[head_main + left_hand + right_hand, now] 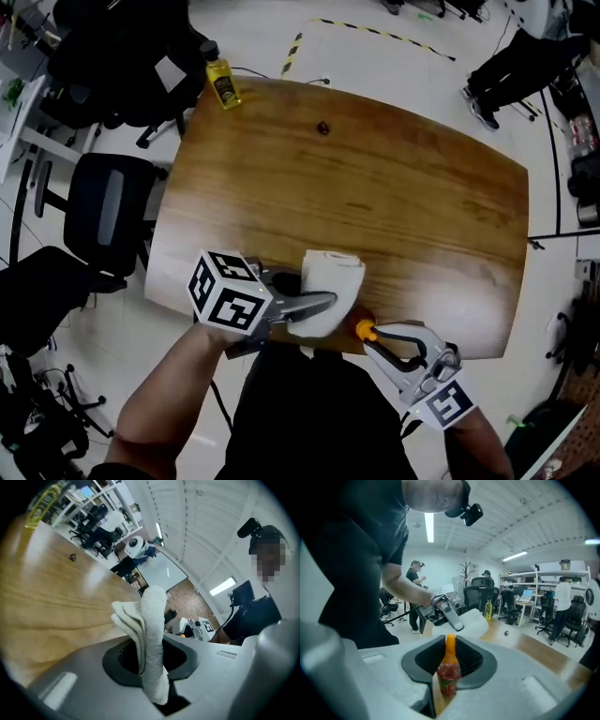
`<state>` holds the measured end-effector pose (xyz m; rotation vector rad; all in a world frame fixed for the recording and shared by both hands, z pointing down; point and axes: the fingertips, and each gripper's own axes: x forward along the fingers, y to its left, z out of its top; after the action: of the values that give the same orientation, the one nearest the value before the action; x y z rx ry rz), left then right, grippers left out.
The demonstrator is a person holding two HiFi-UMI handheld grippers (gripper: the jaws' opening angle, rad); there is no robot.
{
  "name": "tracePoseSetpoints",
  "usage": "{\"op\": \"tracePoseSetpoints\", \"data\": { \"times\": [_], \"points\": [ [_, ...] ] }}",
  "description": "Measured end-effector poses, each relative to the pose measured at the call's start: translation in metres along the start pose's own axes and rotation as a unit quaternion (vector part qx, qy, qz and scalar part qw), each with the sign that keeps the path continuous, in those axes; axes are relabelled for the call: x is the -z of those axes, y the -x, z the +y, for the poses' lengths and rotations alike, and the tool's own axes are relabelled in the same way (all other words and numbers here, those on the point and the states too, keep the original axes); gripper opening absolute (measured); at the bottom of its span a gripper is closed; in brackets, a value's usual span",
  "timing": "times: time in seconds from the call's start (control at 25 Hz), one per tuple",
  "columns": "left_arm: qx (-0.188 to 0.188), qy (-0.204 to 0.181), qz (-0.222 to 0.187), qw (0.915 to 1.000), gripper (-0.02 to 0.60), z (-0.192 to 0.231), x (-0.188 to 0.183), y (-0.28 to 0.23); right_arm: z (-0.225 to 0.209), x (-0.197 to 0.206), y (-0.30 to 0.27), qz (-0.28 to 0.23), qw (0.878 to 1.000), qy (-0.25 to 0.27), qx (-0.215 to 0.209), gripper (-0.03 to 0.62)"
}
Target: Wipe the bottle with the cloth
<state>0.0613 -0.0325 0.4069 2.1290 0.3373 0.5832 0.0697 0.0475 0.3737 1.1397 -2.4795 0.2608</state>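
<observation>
My left gripper (326,302) is shut on a folded white cloth (330,277), which hangs over the near edge of the wooden table (394,197). In the left gripper view the cloth (149,630) stands up between the jaws. My right gripper (370,335) is shut on a small red sauce bottle with an orange cap (363,329), just right of the cloth. The right gripper view shows the bottle (448,671) upright between the jaws, with the left gripper (457,623) and cloth (471,623) a little beyond it, apart from the cap.
A yellow bottle (222,82) stands at the table's far left corner, and a small dark object (322,127) lies near the far edge. Office chairs (108,202) stand left of the table. People and desks fill the room behind (555,606).
</observation>
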Motion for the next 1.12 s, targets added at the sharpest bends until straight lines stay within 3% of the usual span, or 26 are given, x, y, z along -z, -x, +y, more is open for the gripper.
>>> {"op": "tracePoseSetpoints", "data": {
  "times": [0.12,0.24,0.48,0.64,0.8,0.92,1.12],
  "points": [
    [0.042,-0.044,0.094,0.9938,0.098,0.0,-0.003,-0.008,-0.001,-0.001,-0.002,0.015,1.0,0.005,0.006,0.054],
    [0.091,-0.064,0.164,0.9802,0.098,0.001,-0.008,-0.016,-0.002,-0.007,-0.005,0.012,1.0,0.001,0.013,0.054],
    [0.196,-0.054,0.277,0.9392,0.098,-0.007,-0.007,-0.05,-0.004,-0.011,-0.006,-0.002,0.999,-0.021,0.04,0.054],
    [0.217,-0.04,0.352,0.9097,0.098,0.001,0.005,-0.065,-0.001,-0.012,-0.007,-0.011,0.998,-0.029,0.052,0.054],
    [0.238,0.002,0.411,0.8798,0.098,0.006,0.02,-0.08,-0.001,-0.009,-0.004,-0.019,0.998,-0.024,0.058,0.054],
    [0.232,0.017,0.438,0.8684,0.097,0.017,0.03,-0.09,-0.002,-0.01,-0.005,-0.027,0.997,-0.025,0.065,0.054],
    [0.212,-0.002,0.471,0.8564,0.097,0.031,0.046,-0.103,0.002,-0.01,-0.006,-0.032,0.997,-0.023,0.07,0.054]
  ]
}}
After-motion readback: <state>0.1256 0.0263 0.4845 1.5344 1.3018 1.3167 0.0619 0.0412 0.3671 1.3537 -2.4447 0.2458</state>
